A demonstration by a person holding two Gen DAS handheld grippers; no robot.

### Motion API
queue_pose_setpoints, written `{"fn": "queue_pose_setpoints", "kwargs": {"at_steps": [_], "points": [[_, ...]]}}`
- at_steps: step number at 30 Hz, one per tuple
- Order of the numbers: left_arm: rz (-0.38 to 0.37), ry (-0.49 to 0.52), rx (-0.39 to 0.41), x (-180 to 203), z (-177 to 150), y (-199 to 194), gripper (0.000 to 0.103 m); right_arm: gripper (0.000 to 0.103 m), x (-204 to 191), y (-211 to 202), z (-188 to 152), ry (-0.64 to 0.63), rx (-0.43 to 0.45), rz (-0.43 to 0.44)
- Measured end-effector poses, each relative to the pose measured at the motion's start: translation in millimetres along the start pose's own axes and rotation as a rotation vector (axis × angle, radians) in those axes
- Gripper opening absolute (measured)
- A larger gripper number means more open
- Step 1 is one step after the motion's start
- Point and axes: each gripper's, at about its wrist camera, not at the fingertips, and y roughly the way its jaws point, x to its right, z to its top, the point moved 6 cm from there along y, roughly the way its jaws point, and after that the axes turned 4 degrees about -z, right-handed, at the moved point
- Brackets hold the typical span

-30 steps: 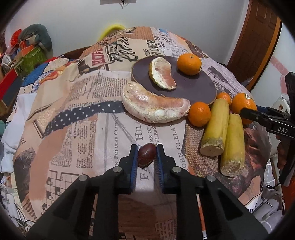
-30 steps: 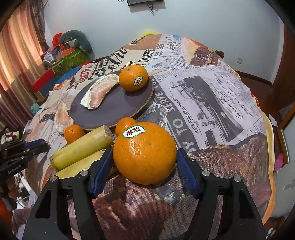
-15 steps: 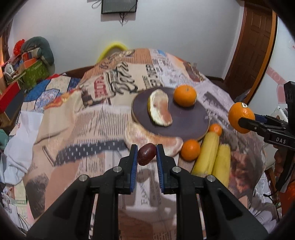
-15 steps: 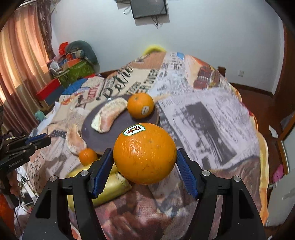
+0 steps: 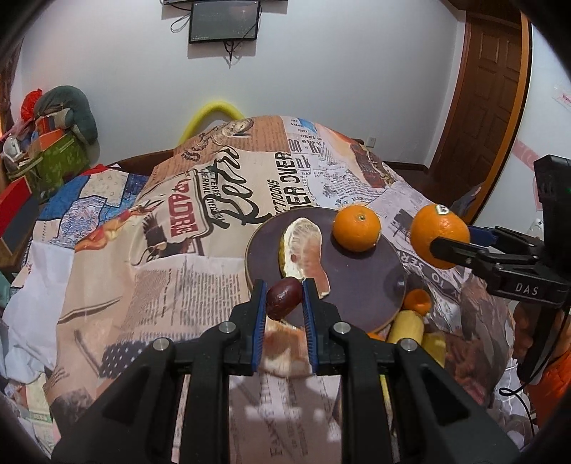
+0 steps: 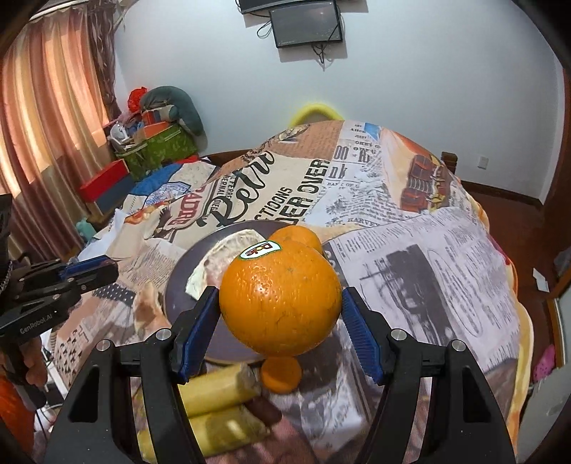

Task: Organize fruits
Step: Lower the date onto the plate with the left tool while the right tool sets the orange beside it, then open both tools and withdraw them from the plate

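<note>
Already plated [image 5: 360, 285]: orange [image 5: 357, 228], pomelo wedge [image 5: 303, 250]

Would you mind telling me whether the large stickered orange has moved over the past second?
Yes. The large stickered orange, in the right gripper, rose off the cloth toward the dark round plate.

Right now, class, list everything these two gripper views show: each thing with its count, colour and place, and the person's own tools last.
Plate: one, dark brown, on tablecloth.
Pomelo segments: two, pale pink; one on plate, one beside it.
Large orange: one, stickered, held in the air.
Orange on plate: one.
Small mandarins: at least two, beside plate.
Yellow stalks: two, near plate.
Dark red fruit: one, held.
Tablecloth: one, newspaper print.
Monitor: one, black, wall.
Left gripper: holds dark fruit.
Right gripper: holds large orange.
</note>
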Motion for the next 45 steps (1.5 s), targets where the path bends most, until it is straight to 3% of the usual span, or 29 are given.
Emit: {"fn": "queue_pose_setpoints", "kwargs": {"at_steps": [13,26,29,31,33,45], "points": [[0.004,-0.011,-0.078,-14,2,62,0.019,0.065,1,54,-4,-0.013,-0.082,0.028],[-0.012,-0.021,-0.136,-15,-1,90,0.020,0.067,-7,60,-3,-0.059,-0.083,0.032],[-0.017,-0.019,-0.160,-12,-4,93,0.028,0.067,-9,60,-6,-0.069,-0.097,0.038],[-0.026,-0.020,-0.159,-10,-5,92,0.042,0.068,-11,61,-8,-0.082,-0.106,0.031],[-0.010,-0.006,-0.145,-7,-4,86,0.049,0.069,-13,59,-10,-0.088,-0.112,0.024],[0.009,0.017,-0.072,6,2,27,0.049,0.073,-14,14,-12,-0.061,-0.074,0.016]]}}
